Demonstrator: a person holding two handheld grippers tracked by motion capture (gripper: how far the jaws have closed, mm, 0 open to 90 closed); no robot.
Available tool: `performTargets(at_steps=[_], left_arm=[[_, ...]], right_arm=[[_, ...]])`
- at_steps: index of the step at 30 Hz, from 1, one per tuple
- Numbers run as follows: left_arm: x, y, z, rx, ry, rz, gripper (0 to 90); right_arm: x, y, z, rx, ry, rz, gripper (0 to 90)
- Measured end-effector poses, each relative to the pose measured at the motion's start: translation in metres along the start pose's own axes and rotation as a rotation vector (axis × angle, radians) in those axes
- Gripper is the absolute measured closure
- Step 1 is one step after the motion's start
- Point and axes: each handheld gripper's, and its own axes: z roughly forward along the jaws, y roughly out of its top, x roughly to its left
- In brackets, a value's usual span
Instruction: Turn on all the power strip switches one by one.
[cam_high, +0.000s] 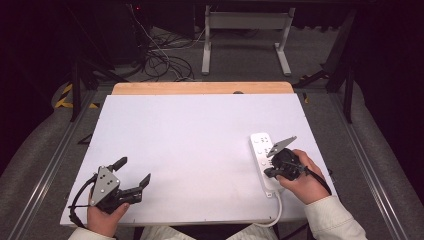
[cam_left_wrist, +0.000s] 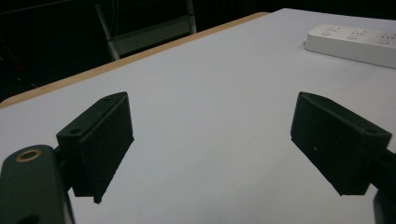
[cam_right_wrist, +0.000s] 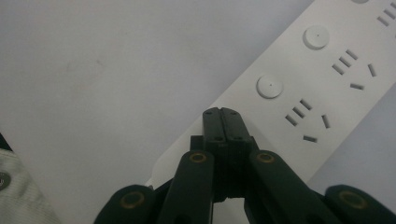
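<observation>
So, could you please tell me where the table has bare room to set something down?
The table is bare from its far wooden edge across the middle, between the left gripper and the power strip. It is crowded at the near right, where the right gripper, jaws shut, sits over the strip.

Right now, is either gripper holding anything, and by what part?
Nothing is held. The right gripper has its fingers shut together, empty, with the tips over the edge of the white power strip. The left gripper is wide open over the bare table.
</observation>
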Motion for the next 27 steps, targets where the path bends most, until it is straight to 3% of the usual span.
performTargets(at_steps=[27], left_arm=[[0.0004, -0.0001, -0.0008, 0.0, 0.002, 0.001, 13.7]], right_arm=[[0.0058, 0.003, 0.0046, 0.043, -0.044, 0.036, 90.0]])
